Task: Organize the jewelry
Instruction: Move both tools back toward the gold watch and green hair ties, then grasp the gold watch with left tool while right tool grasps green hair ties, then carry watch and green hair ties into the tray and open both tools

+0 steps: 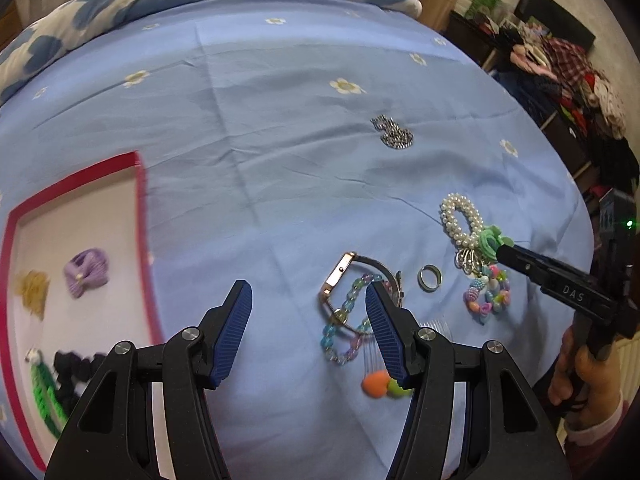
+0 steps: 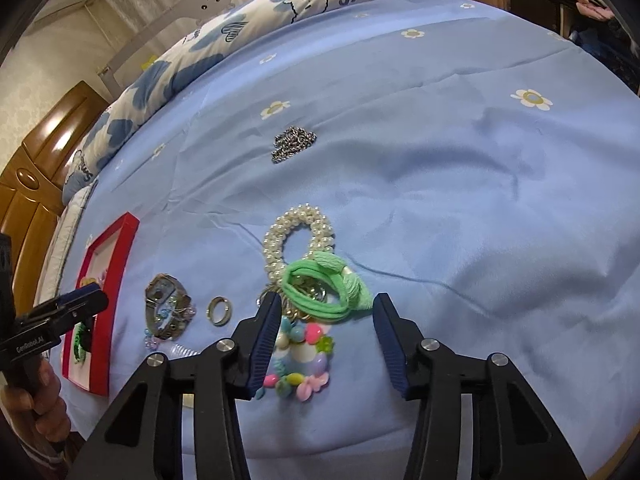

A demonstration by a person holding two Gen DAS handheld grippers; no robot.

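Note:
A red-rimmed tray [image 1: 138, 216] lies at the left with a purple bow [image 1: 87, 273], a yellow hair piece [image 1: 33, 293], a black scrunchie [image 1: 76, 372] and a green tie [image 1: 46, 396] in it. My left gripper [image 1: 308, 300] is open and empty above the blue sheet, next to a watch [image 1: 340, 276] and a pastel bead bracelet [image 1: 345, 332]. My right gripper [image 2: 326, 312] is open around a green hair tie [image 2: 324, 284] that lies on a pearl scrunchie [image 2: 298, 236], silver rings and a colourful bead bracelet [image 2: 300, 360]. A ring [image 2: 219, 311] and a silver chain [image 2: 294, 142] lie apart.
A small comb with orange and green balls [image 1: 386, 384] lies under my left gripper's right finger. Pillows [image 2: 280, 4] line the far bed edge. A cluttered dark shelf [image 1: 568, 92] stands to the right of the bed. A wooden cabinet [image 2: 44, 152] stands at the left.

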